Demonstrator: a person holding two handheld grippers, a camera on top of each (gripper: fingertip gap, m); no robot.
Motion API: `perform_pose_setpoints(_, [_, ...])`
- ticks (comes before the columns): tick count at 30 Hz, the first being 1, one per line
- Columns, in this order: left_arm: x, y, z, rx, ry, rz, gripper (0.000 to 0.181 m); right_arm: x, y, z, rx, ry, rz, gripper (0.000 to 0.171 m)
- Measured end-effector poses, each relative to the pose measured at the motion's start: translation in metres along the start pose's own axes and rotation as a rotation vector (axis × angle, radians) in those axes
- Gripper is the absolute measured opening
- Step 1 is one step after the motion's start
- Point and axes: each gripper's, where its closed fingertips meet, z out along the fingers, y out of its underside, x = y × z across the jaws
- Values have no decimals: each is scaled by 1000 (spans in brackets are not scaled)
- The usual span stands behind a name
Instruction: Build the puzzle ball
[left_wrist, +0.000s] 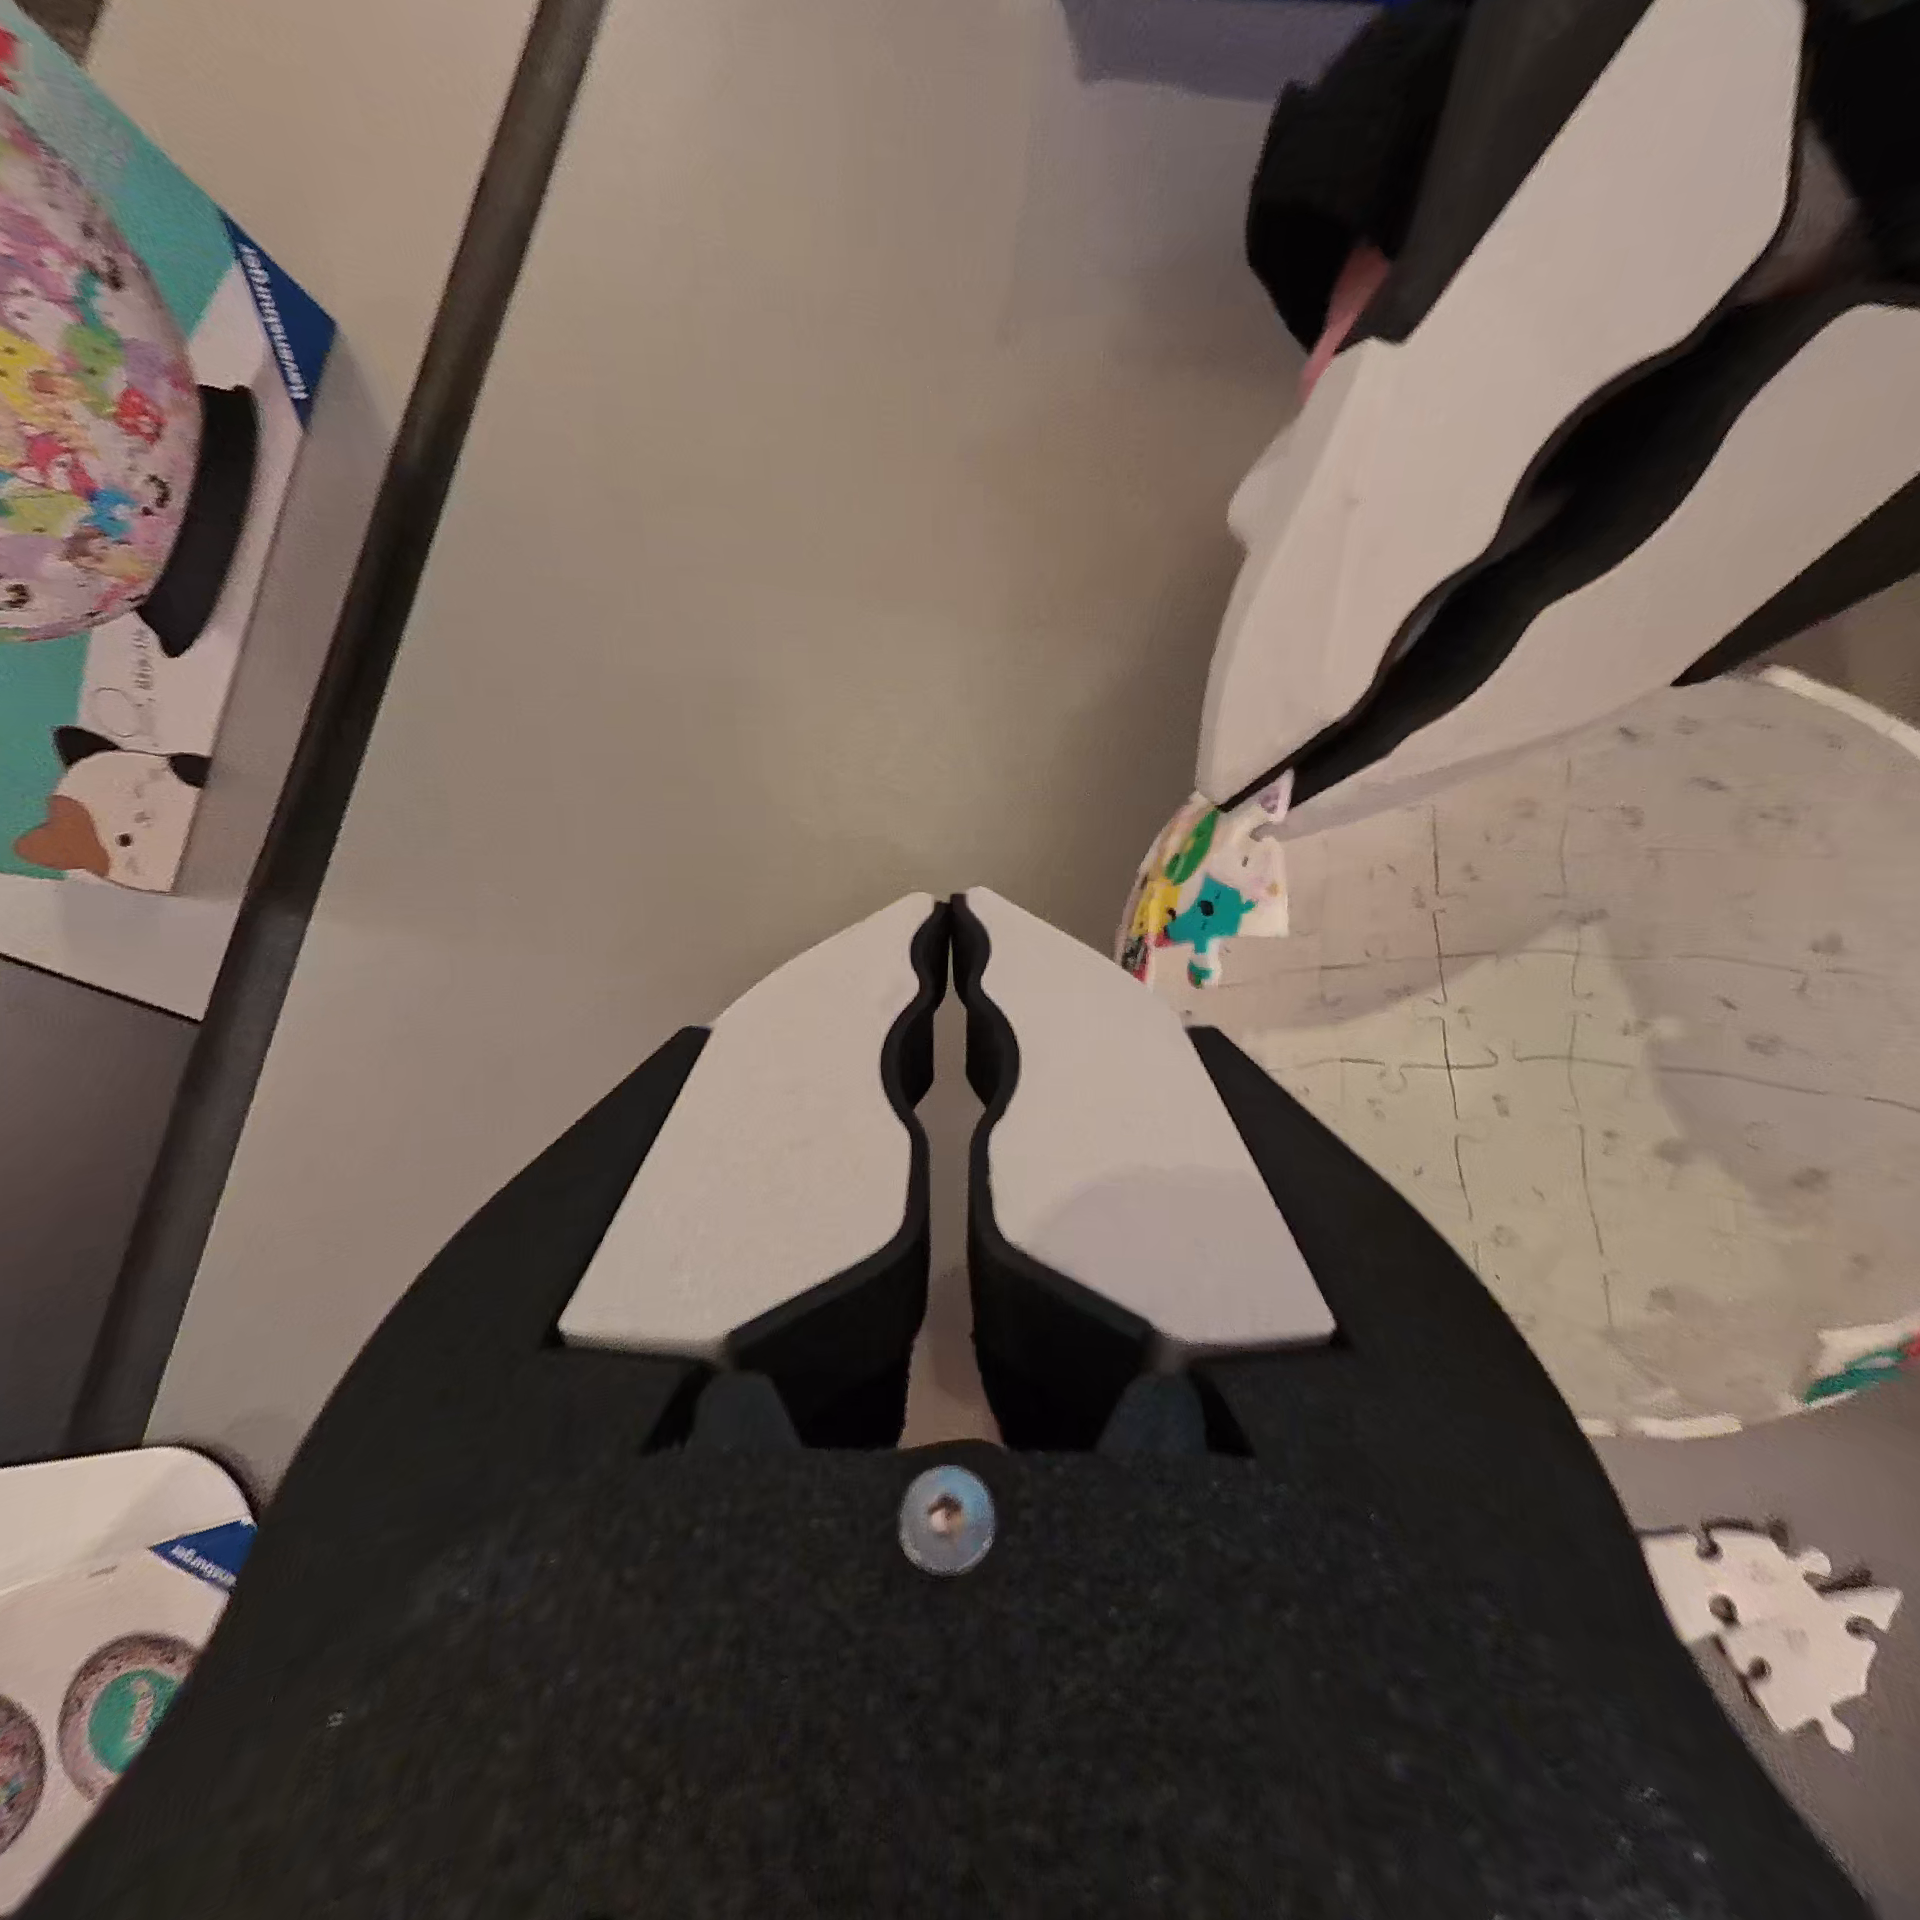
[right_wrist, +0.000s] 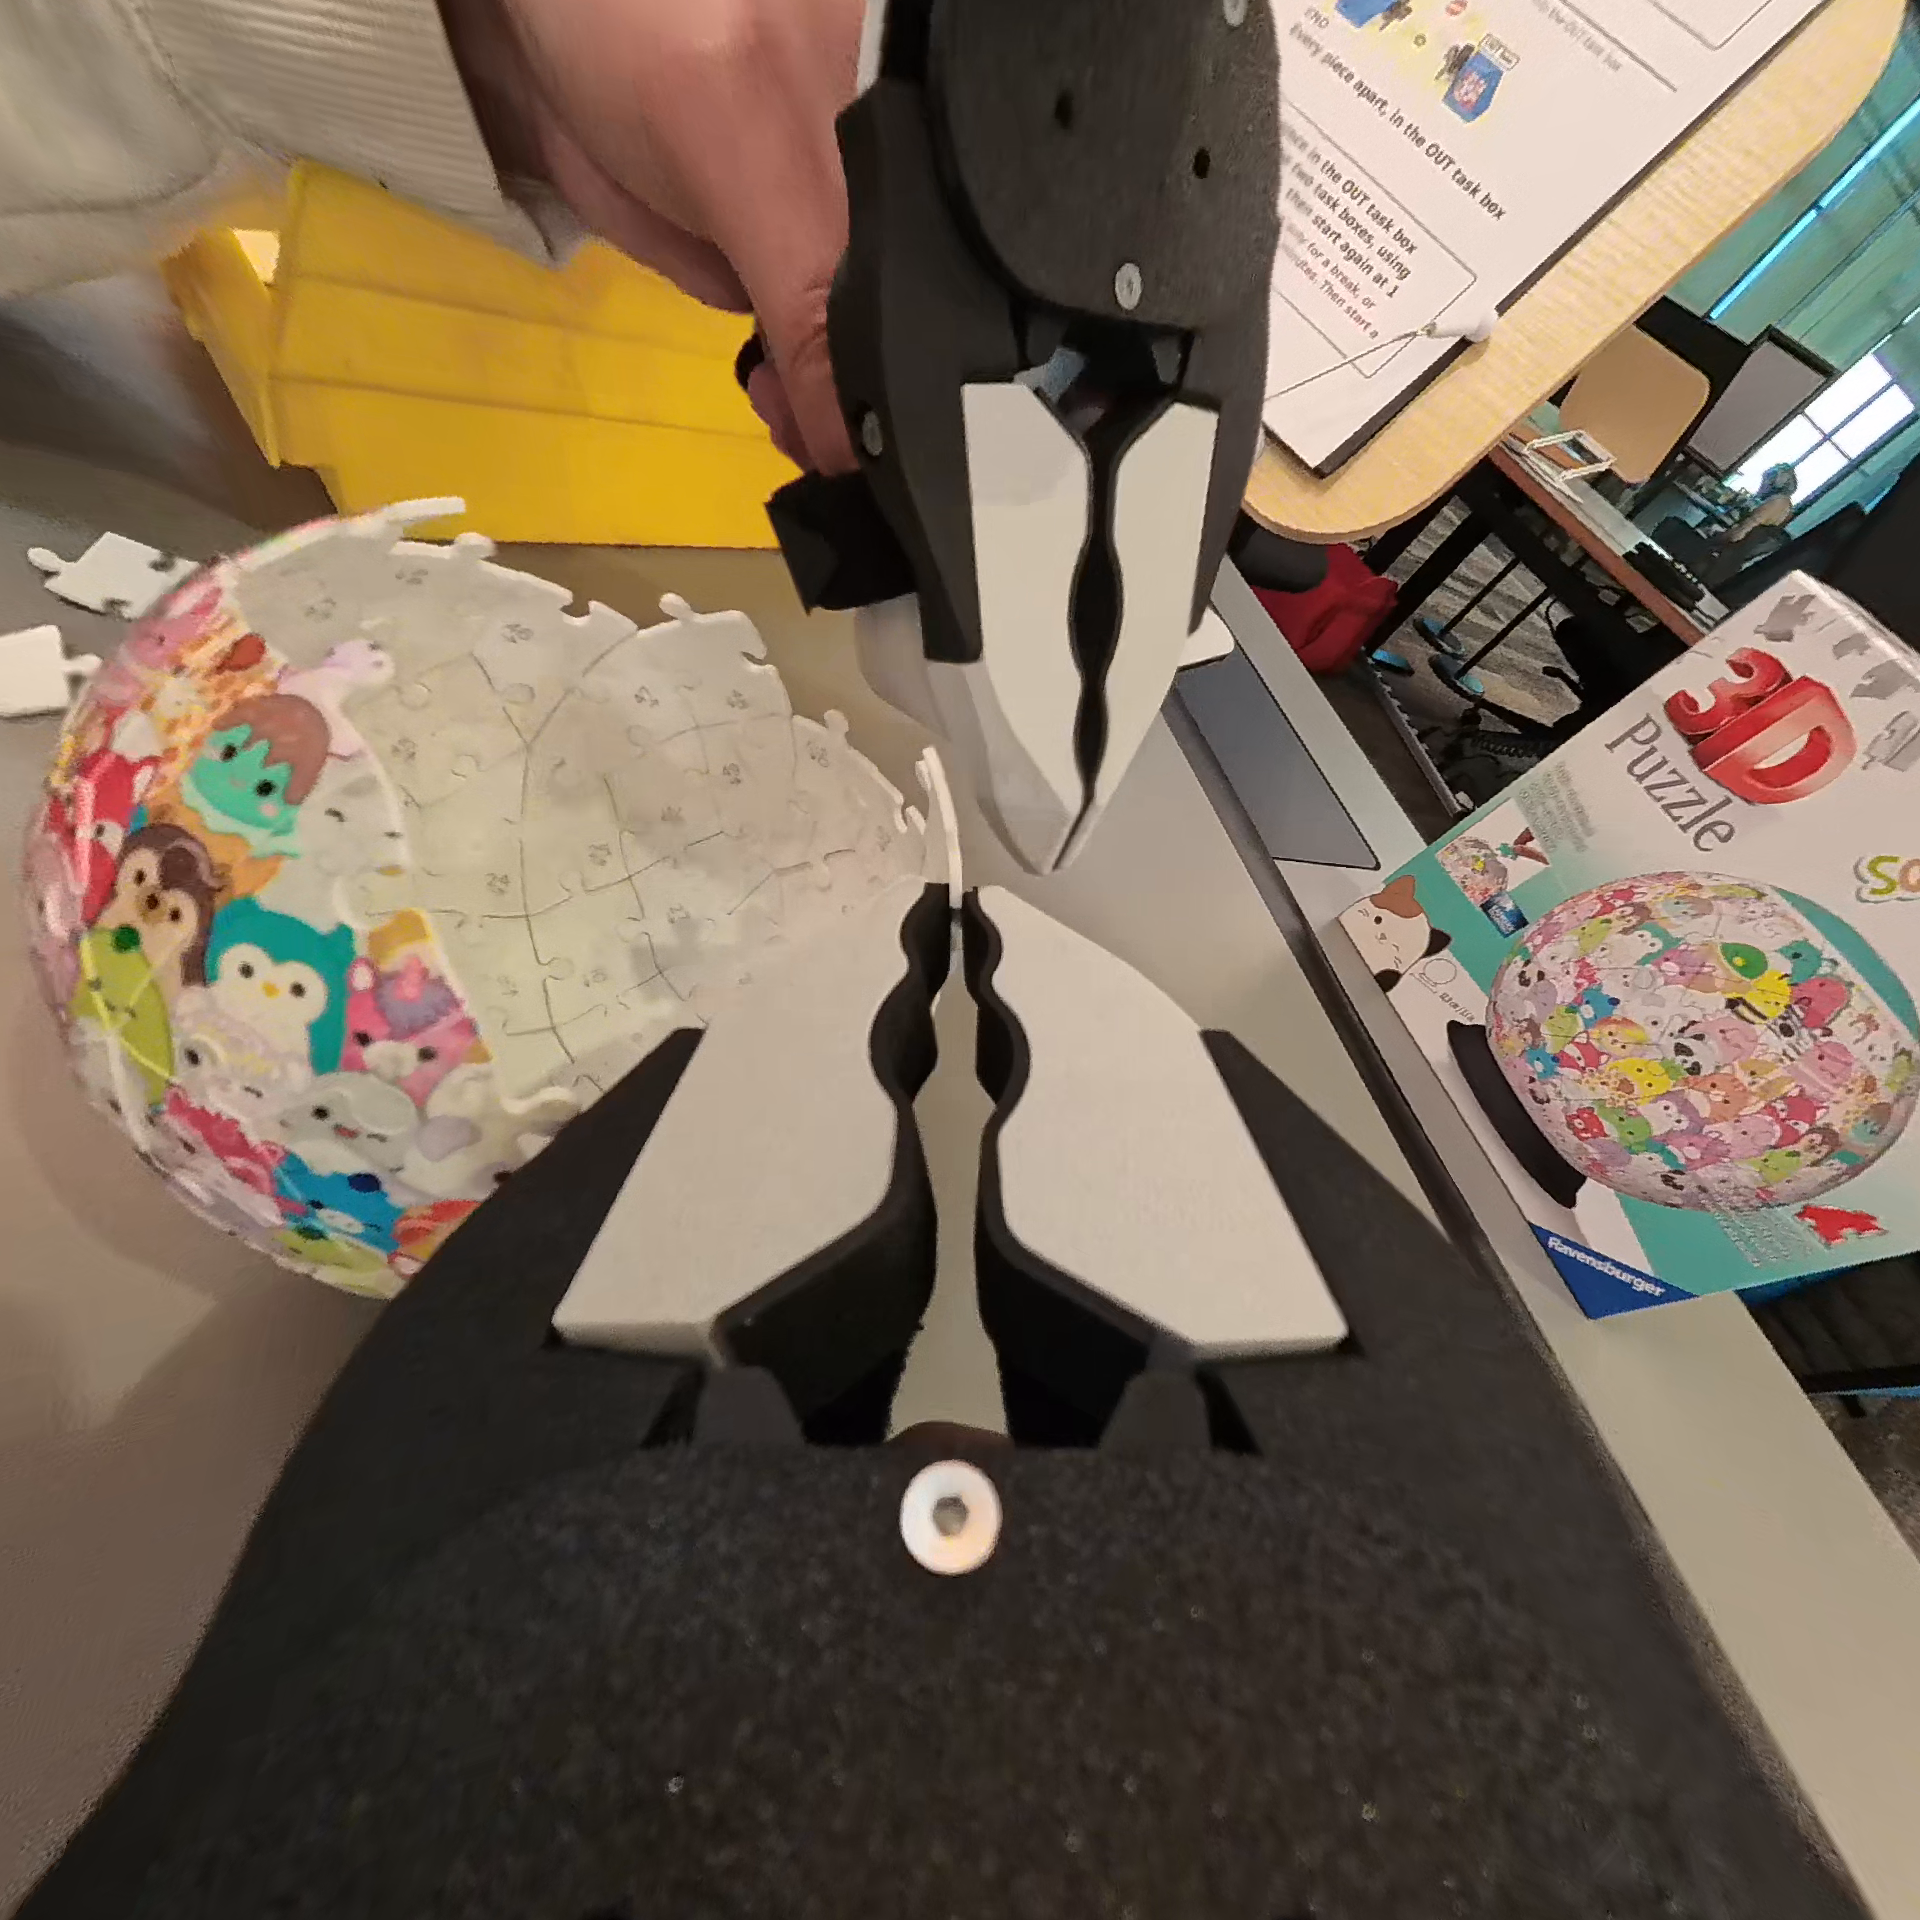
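Pieces lie white side up on the bench at the far left of the right wrist view, just behind the ball. It is a part-built shell resting on the bench, its printed cartoon skin facing left and its pale hollow inside facing the camera, with a jagged rim of tabs along the top. A yellow bin stands behind it. At the ball's right rim the right tongs are clenched on a thin white piece that stands edge-on at the rim. The left tongs point down just above and to the right of that grip, clenched and empty, held by a hand. Farther right the box lies at the bench edge, with a board bearing printed sheets behind it. In the left wrist view the box sits at the left, the left tongs are pressed together over bare bench, and to the right the right tongs pinch the printed piece at the ball rim; more loose pieces lie below it.
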Motion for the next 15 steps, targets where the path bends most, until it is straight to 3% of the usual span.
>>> perform_pose_setpoints(15, [-8, 4, 8, -149, 60, 137, 0, 4, 1, 5, -66, -21, -93, 2])
